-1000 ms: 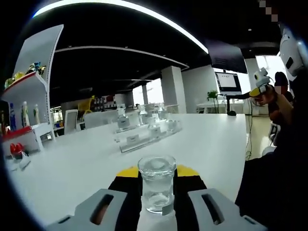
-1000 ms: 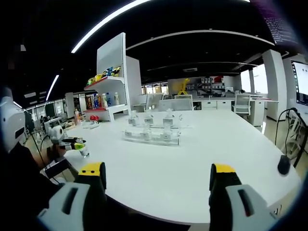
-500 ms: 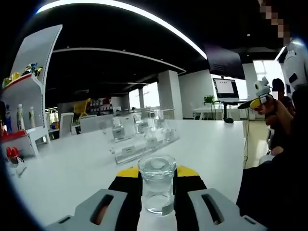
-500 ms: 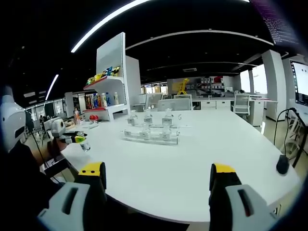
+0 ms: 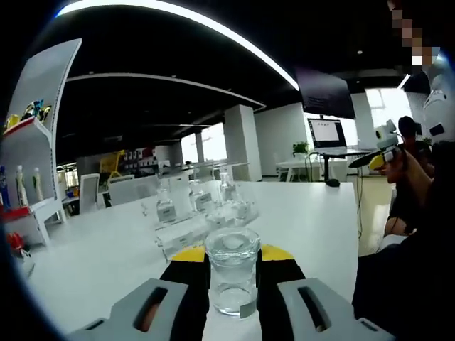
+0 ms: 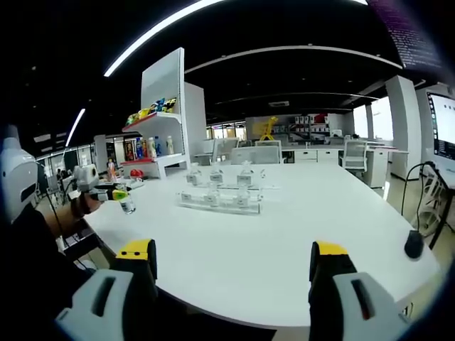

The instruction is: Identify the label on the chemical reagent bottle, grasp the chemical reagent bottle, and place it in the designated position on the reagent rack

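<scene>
My left gripper point(image 5: 231, 284) is shut on a clear glass reagent bottle point(image 5: 232, 270), held upright between the yellow-tipped jaws. Beyond it on the white table point(image 5: 306, 213) stands the clear reagent rack point(image 5: 195, 224) with several small labelled bottles. In the right gripper view the same rack point(image 6: 219, 199) sits mid-table, and my left gripper point(image 6: 122, 201) with its bottle hangs above the table's left edge. My right gripper point(image 6: 234, 266) is open, jaws wide apart with nothing between them, over the table's near edge.
A white shelf unit point(image 6: 165, 121) with colourful bottles stands behind the table at left. A black mouse point(image 6: 414, 244) lies near the table's right edge. Chairs, desks and a monitor point(image 5: 327, 131) fill the room behind; a person point(image 5: 409, 170) is at the right.
My left gripper has carried the bottle toward the rack, which now looms larger and nearer the centre of its view. In the right gripper view it has risen and moved right.
</scene>
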The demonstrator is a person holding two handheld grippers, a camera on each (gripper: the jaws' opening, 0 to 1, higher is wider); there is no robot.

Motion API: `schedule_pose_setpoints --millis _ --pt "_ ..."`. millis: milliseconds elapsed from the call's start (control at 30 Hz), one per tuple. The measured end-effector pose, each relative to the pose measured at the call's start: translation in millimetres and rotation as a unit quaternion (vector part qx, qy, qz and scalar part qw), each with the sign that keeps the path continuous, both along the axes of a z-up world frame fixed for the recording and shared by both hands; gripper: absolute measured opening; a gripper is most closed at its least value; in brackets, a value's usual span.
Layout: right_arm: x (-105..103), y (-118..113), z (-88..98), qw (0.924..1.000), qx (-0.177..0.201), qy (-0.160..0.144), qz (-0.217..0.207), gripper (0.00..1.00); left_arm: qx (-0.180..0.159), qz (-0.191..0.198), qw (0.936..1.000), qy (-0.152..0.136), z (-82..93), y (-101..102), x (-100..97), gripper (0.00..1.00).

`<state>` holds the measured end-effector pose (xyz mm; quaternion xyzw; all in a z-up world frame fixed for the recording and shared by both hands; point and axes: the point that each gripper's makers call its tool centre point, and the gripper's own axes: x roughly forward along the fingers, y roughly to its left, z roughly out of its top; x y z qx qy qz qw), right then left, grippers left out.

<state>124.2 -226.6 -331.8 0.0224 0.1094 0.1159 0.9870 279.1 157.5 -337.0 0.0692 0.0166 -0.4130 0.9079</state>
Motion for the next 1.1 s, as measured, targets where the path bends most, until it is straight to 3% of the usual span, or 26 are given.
schedule_pose_setpoints --millis 633,1100 --pt "-1 -2 0.8 1.0 -0.001 0.0 -0.006 0.85 0.018 -0.031 0.9993 -0.012 26.3 -26 19.2 0.25" --pt "-5 -7 0.0 1.0 0.002 -0.003 -0.008 0.85 0.002 -0.034 0.9994 -0.004 46.1 -36 33.2 0.25"
